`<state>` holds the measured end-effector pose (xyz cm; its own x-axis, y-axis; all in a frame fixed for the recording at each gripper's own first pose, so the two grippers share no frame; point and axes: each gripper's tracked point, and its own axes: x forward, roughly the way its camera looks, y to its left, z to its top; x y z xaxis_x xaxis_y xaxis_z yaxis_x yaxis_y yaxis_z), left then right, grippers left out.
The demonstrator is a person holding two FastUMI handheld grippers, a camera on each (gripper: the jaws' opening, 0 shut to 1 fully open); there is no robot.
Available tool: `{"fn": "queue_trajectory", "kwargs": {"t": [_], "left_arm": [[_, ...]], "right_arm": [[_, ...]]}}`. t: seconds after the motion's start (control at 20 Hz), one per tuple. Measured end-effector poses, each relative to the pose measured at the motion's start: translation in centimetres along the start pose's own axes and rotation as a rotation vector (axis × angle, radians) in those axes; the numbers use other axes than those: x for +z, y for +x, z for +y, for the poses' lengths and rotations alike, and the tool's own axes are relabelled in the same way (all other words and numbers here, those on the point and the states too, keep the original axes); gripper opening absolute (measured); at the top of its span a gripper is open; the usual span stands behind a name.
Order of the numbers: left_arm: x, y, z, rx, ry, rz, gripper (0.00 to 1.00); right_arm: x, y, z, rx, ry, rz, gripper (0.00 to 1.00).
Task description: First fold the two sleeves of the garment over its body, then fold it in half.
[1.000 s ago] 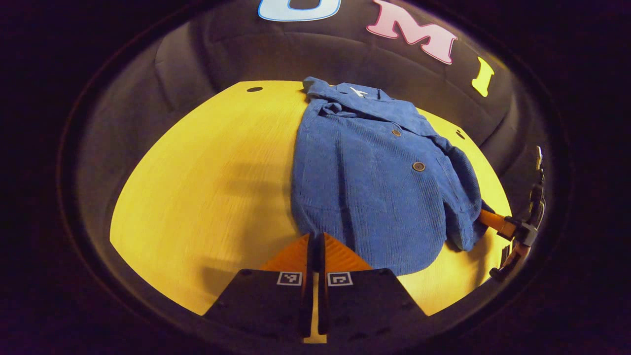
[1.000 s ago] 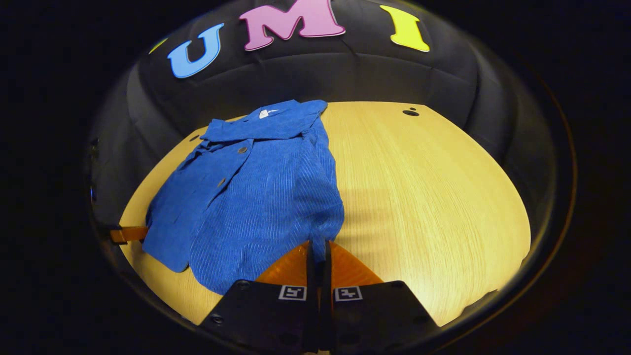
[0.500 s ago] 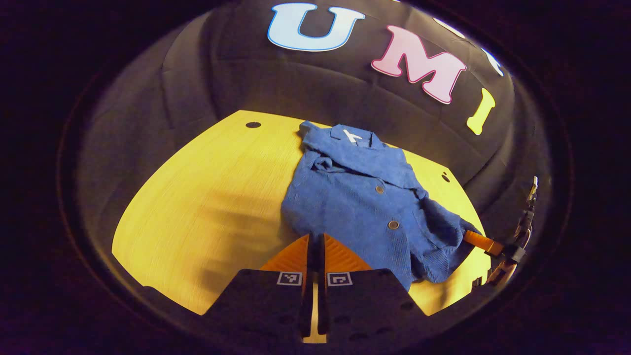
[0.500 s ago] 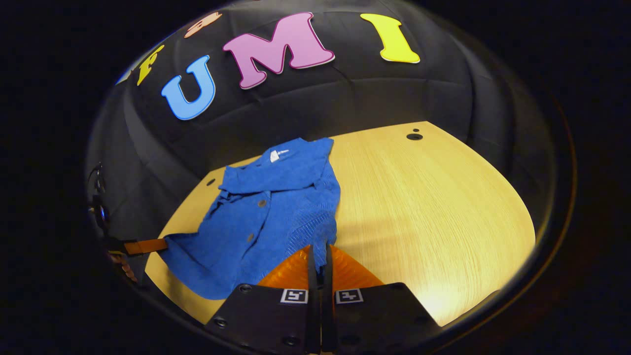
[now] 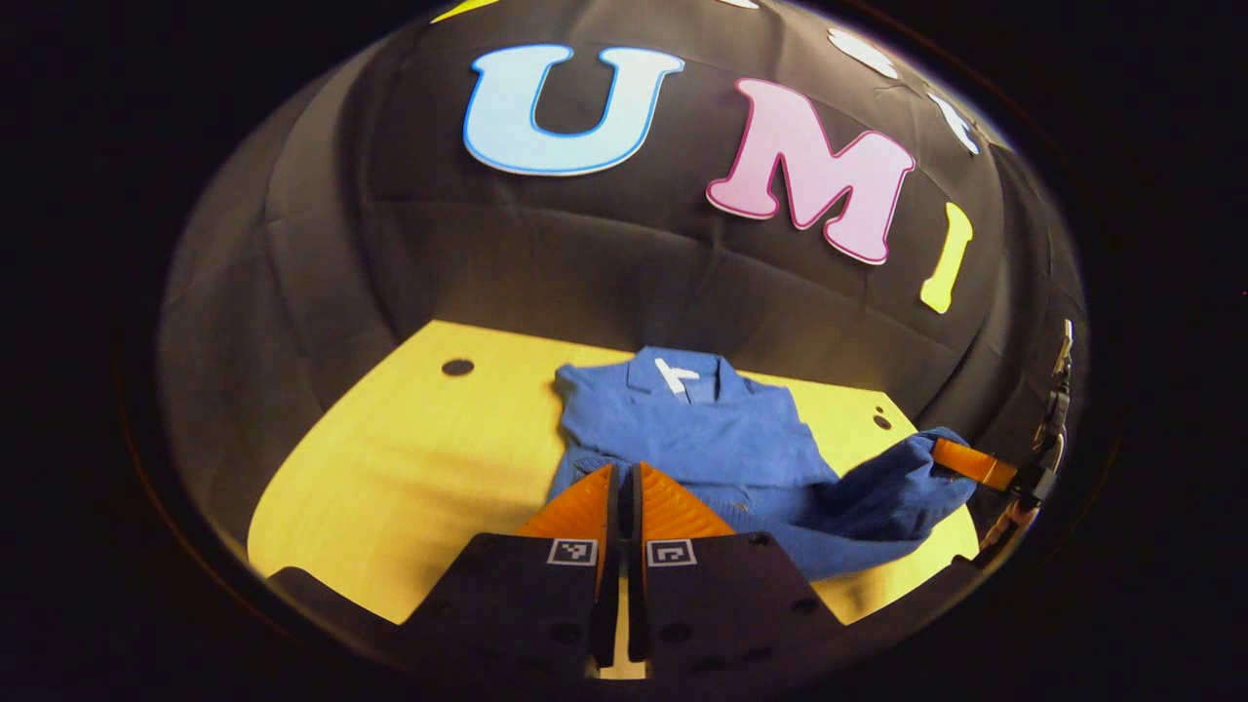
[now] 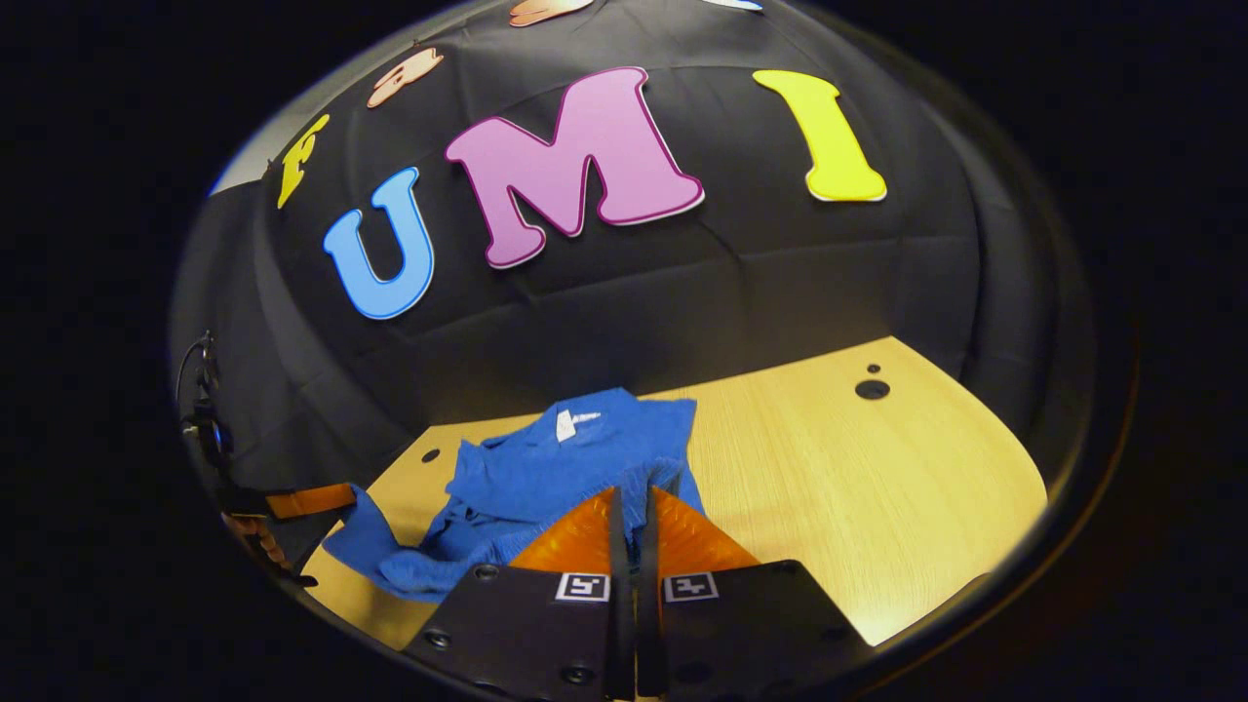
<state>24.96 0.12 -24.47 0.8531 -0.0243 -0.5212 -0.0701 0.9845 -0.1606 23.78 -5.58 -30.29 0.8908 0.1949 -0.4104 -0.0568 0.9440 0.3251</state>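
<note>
A blue corduroy jacket (image 5: 702, 439) lies on the yellow wooden table (image 5: 390, 468), collar at the far side with a white tag. My left gripper (image 5: 624, 476) is shut on the jacket's bottom hem, lifted off the table. In the right gripper view, my right gripper (image 6: 634, 490) is shut on the other hem corner of the jacket (image 6: 546, 468). The right gripper (image 5: 960, 464) also appears at the right of the left gripper view, with raised fabric hanging from it. The left gripper (image 6: 307, 500) appears at the left of the right gripper view. The lower body sags between them.
The table (image 6: 877, 487) has a dark round hole (image 6: 871, 389) near its far right corner and another hole (image 5: 456, 367) at the far left. The black cloth wall stands close behind the collar. Cables hang at the booth's side (image 6: 200, 419).
Both grippers have lifted the bottom hem and carried it towards the collar. The jacket, flat a second ago, now bunches and its lower half hangs raised between them.
</note>
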Motion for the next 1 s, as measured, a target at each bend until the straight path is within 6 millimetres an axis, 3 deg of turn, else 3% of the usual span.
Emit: {"fn": "queue_trajectory", "kwargs": {"t": [0.35, 0.4, 0.45, 0.5, 0.7, 0.85, 0.95, 1.0], "left_arm": [[9.4, 10.8, 0.4, 0.004, 0.057, -0.16, 0.02], [10.8, 12.5, 0.7, 0.013, 0.053, -0.208, 0.02], [12.3, 14.5, 1.1, 0.027, 0.037, -0.267, 0.02], [13.0, 16.0, 1.4, 0.029, 0.03, -0.291, 0.01], [13.3, 23.1, 2.0, 0.02, 0.114, -0.321, 0.01], [12.9, 27.0, 2.4, 0.021, 0.13, -0.321, 0.01], [12.4, 28.5, 3.1, 0.049, 0.154, -0.318, 0.08], [12.1, 28.9, 3.3, 0.059, 0.171, -0.314, 0.18]], "right_arm": [[5.7, 11.3, -1.1, -0.026, -0.031, -0.083, 0.05], [6.3, 12.8, -1.3, -0.034, -0.042, -0.097, 0.14], [7.3, 14.8, -2.0, -0.057, -0.066, -0.126, 0.14], [7.9, 17.1, -2.4, -0.076, -0.091, -0.142, 0.05], [8.1, 24.0, -2.1, -0.076, -0.13, -0.142, 0.05], [7.0, 27.3, -2.9, -0.114, -0.206, -0.139, 0.05], [4.9, 28.7, -4.0, -0.144, -0.222, -0.096, 0.08], [3.7, 29.1, -4.8, -0.166, -0.225, -0.072, 0.1]]}}
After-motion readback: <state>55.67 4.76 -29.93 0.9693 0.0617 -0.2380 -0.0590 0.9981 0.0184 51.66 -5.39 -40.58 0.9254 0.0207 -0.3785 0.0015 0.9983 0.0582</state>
